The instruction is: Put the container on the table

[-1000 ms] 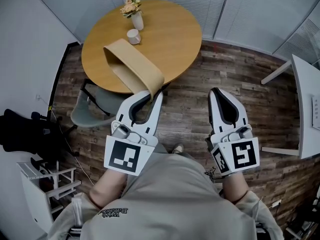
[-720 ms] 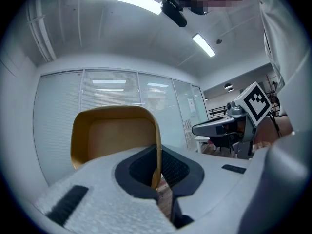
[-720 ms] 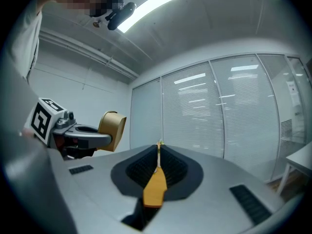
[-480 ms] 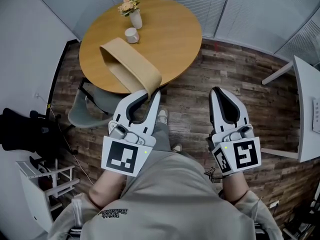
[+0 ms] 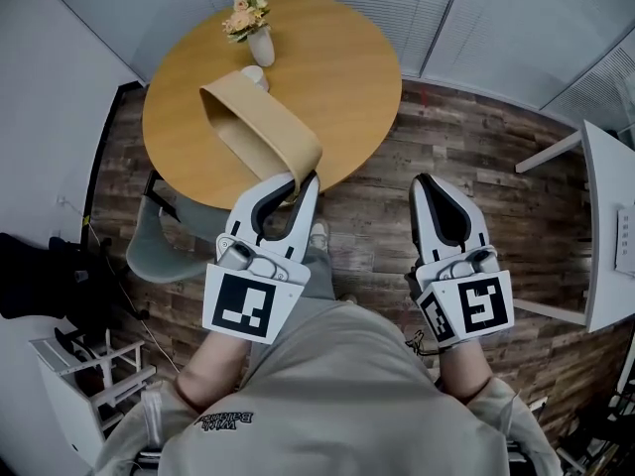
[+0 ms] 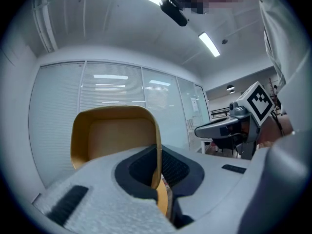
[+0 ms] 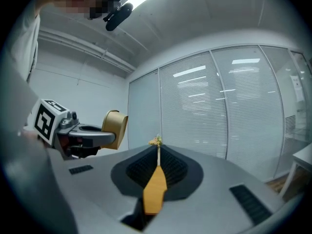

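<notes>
A tan, open-topped container (image 5: 260, 132) hangs in the air over the near edge of the round wooden table (image 5: 337, 77). My left gripper (image 5: 298, 181) is shut on the container's near wall. In the left gripper view that thin wall (image 6: 114, 135) runs between the pads of the left gripper (image 6: 158, 155). My right gripper (image 5: 429, 181) is held over the wood floor, shut with nothing in it. In the right gripper view the right gripper (image 7: 158, 152) has its jaws together, with the container (image 7: 114, 126) off to the left.
On the table stand a white vase of flowers (image 5: 253, 33) and a white cup (image 5: 253, 72), the cup partly hidden behind the container. A grey chair (image 5: 164, 251) sits tucked at the table's left. A white desk (image 5: 605, 226) is at the right, a white rack (image 5: 79, 375) lower left.
The table has slid left and slightly nearer in view. The container, still held by the left gripper, now covers part of the cup. The right gripper has barely moved.
</notes>
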The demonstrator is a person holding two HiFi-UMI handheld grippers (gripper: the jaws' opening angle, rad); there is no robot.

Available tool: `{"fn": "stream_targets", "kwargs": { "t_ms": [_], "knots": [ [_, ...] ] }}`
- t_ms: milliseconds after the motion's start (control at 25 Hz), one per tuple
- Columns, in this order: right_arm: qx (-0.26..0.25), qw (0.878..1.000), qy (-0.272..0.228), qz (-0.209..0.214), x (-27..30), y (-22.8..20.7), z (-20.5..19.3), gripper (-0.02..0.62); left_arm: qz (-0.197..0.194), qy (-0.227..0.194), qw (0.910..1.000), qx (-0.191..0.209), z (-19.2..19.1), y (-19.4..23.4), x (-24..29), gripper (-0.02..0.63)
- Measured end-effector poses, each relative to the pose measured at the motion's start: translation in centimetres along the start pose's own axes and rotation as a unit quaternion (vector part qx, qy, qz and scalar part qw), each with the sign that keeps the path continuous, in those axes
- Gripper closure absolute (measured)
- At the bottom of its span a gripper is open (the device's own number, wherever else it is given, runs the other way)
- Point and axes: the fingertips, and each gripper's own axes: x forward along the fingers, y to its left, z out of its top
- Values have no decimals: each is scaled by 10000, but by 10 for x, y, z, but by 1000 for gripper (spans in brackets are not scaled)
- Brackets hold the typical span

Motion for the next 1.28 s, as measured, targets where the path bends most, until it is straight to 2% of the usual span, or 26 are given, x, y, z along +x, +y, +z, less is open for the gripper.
{"fn": "stream_targets", "kwargs": {
  "t_ms": [240, 720, 1280],
  "knots": [
    [-91, 9998, 152, 26, 63, -12, 3, 560, -32, 18, 9999, -132, -10, 49, 43, 584],
    [-180, 9995, 238, -59, 174, -29, 18, 560, -244, -31, 9996, -147, -14, 134, 114, 584],
    [-227, 9990, 341, -178, 241, -36, 26, 560, -463, -55, 9988, -179, -17, 186, 151, 584]
  ]
}}
